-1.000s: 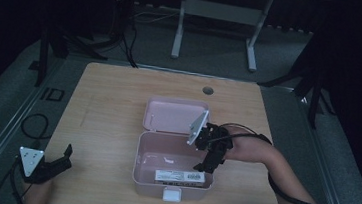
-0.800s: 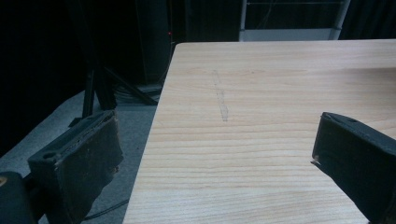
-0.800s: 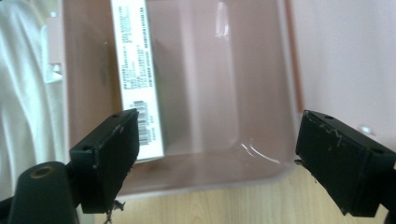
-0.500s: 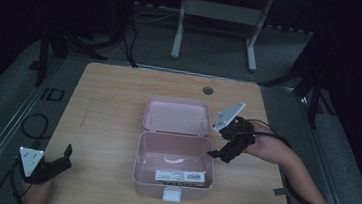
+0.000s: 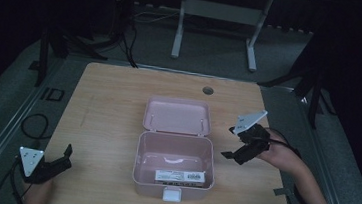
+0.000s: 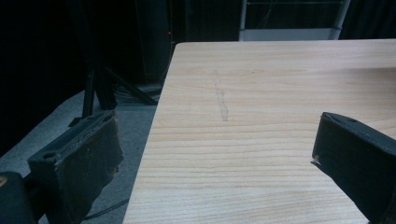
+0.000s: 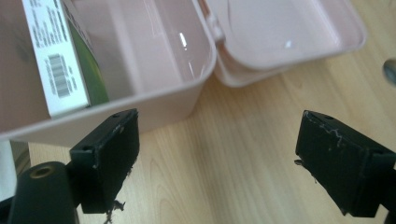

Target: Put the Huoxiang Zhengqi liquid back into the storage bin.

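Observation:
A pink box (image 5: 171,189) sits open in the middle of the wooden table (image 5: 114,100), its lid (image 5: 177,116) lying flat behind it. Inside, against the near wall, lies a small carton (image 5: 180,176) with a white barcode label (image 7: 56,65) and a green side. My right gripper (image 5: 231,155) is open just right of the box, above the table, with nothing between its jaws (image 7: 215,158). My left gripper (image 5: 63,157) is open at the table's near left corner, over the edge (image 6: 219,154), holding nothing.
A round cable hole (image 5: 207,90) is in the table near its far edge. A faint scuff mark (image 6: 220,98) runs along the wood ahead of the left gripper. Stands and cables rest on the dark floor around the table.
My right gripper has drawn out of the box and moved right, away from it, open and empty. The carton stays in the box. The left gripper has not moved.

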Demonstrator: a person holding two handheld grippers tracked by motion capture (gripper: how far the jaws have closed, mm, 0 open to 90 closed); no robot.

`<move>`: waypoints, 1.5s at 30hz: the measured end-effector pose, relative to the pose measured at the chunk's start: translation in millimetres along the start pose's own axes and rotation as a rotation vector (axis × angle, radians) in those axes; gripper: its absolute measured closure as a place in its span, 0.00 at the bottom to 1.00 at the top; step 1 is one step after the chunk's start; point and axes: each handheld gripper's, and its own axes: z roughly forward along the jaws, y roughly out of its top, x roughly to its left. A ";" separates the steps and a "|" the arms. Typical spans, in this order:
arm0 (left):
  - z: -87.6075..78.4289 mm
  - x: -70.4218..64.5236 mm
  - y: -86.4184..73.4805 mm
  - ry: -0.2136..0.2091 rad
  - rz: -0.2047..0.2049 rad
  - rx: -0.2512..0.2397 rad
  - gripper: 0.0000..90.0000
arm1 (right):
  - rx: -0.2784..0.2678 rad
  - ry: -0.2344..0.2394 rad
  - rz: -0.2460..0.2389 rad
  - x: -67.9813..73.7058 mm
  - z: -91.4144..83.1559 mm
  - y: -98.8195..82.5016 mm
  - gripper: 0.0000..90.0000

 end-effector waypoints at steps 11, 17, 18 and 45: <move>0.0 -0.1 0.0 0.001 0.001 0.000 0.02 | -0.130 -0.071 0.139 -9.1 25.2 -51.3 0.15; 0.1 -0.1 0.1 0.000 0.001 0.001 0.02 | -0.167 -0.115 0.199 -10.6 44.3 -76.2 0.15; 0.2 -0.1 0.0 0.001 0.000 0.001 0.02 | -0.171 -0.133 0.207 -10.4 47.4 -80.1 0.15; 0.0 0.0 0.0 0.001 0.000 0.000 0.02 | -0.387 -0.536 0.572 -5.1 62.8 -159.4 0.14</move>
